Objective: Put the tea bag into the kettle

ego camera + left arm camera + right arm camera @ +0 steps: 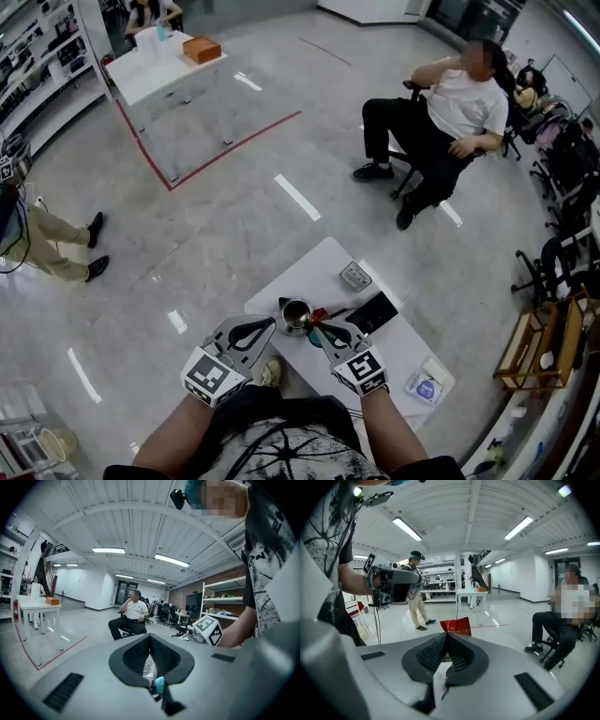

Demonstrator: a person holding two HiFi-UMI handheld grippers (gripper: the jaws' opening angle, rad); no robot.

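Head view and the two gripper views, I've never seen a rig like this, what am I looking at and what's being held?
No robot: a person holds a two-jaw gripper in each hand. The head view comes from a camera on the person's head, looking down; each gripper view comes from a camera riding on that gripper, looking along its jaws. The small white table carries a metal kettle, a small grey device, a flat black item and a blue-and-white packet. The right gripper pinches a red tea bag; the left gripper is shut, seemingly empty.
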